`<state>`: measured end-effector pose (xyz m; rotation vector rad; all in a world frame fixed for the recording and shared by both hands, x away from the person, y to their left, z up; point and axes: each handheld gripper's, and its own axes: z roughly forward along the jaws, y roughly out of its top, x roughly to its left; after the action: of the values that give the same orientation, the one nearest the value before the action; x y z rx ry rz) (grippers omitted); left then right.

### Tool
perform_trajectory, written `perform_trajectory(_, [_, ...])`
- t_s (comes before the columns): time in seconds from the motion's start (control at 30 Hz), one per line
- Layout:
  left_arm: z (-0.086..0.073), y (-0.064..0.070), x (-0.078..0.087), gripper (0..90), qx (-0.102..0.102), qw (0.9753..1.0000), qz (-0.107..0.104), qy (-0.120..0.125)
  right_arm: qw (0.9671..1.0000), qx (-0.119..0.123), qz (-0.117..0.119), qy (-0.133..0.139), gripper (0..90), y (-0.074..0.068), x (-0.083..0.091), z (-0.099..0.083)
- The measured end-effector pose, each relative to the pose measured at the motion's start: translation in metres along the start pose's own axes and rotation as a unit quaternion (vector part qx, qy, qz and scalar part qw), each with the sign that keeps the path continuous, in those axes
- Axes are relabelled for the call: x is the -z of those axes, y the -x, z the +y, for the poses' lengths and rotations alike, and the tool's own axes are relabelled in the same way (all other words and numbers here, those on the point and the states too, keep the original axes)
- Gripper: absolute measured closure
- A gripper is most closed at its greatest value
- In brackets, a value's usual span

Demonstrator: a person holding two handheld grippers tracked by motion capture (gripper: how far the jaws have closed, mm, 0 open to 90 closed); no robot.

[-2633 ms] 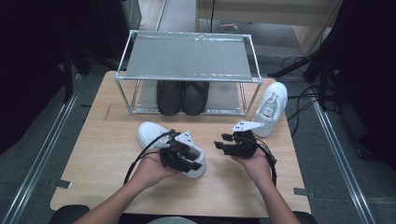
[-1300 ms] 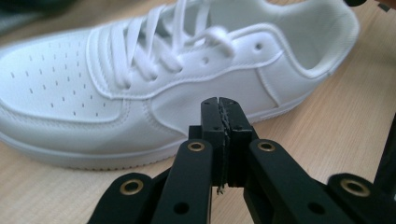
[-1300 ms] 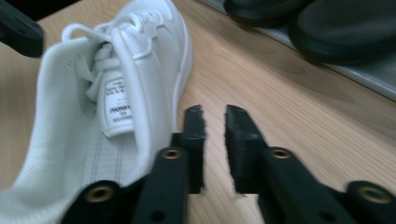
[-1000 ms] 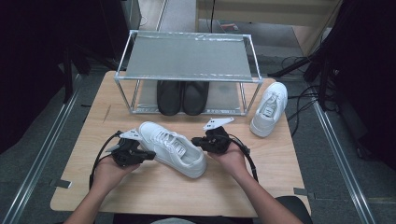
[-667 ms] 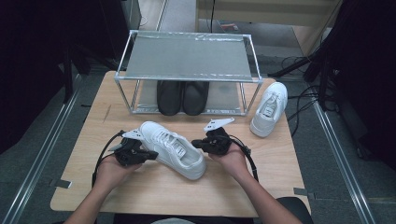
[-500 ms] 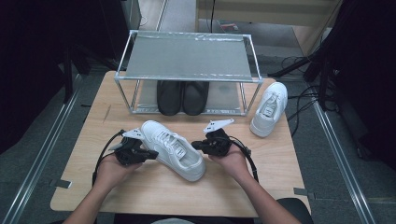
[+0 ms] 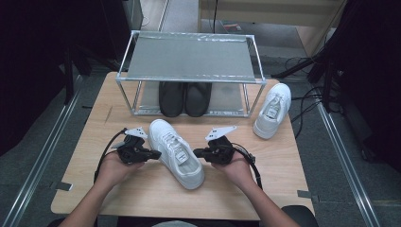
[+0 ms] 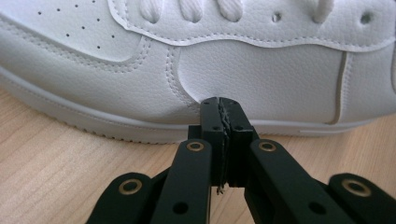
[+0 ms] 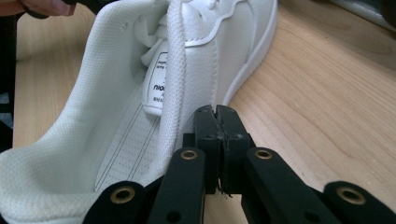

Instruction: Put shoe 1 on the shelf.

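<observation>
Since 2.6 s ago both grippers have parted to flank the sneaker (image 7: 176, 153) at the desk's front-centre. Left gripper (image 8: 219, 105) and right gripper (image 9: 215, 112) — jaws closed, empty — apparently press its sides, ready to nudge.

A white leather sneaker (image 7: 176, 154) lies upright on its sole on the wooden worktop (image 7: 283, 161), in front of the metal shoe rack (image 7: 189, 56). It sits at a slant: the toe points toward the rack and to the left, the heel lies nearer the person and to the right. White laces run up the front, small holes dot the toe panel, and stitched seams curve along the side above a pale rubber sole. The mouth is open, showing a white mesh lining, a printed label on the tongue and a perforated insole.
</observation>
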<state>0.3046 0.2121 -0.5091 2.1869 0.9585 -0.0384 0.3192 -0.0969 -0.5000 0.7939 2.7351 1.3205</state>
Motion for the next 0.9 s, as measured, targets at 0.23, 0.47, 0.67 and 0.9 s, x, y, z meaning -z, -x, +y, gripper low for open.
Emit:
perform_trajectory(0.23, [0.006, -0.004, -0.003, 89.7, -0.002, 1.0, -0.004, -0.003, 1.0, -0.004, 0.001, 0.0, 89.5, -0.01, 0.002, -0.005])
perform_trajectory(0.47, [0.013, -0.009, -0.009, 89.6, -0.003, 0.9999, -0.01, 0.002, 1.0, -0.009, 0.002, 0.003, 89.5, -0.018, 0.003, -0.01])
perform_trajectory(0.67, [0.022, -0.01, -0.013, 89.6, -0.015, 0.9998, -0.007, -0.007, 1.0, -0.006, 0.005, 0.005, 89.0, -0.027, 0.003, -0.013])
perform_trajectory(0.9, [0.024, -0.016, -0.015, 89.2, -0.002, 0.9995, -0.03, -0.005, 0.9993, -0.033, 0.013, 0.005, 89.8, -0.027, 0.005, -0.016])
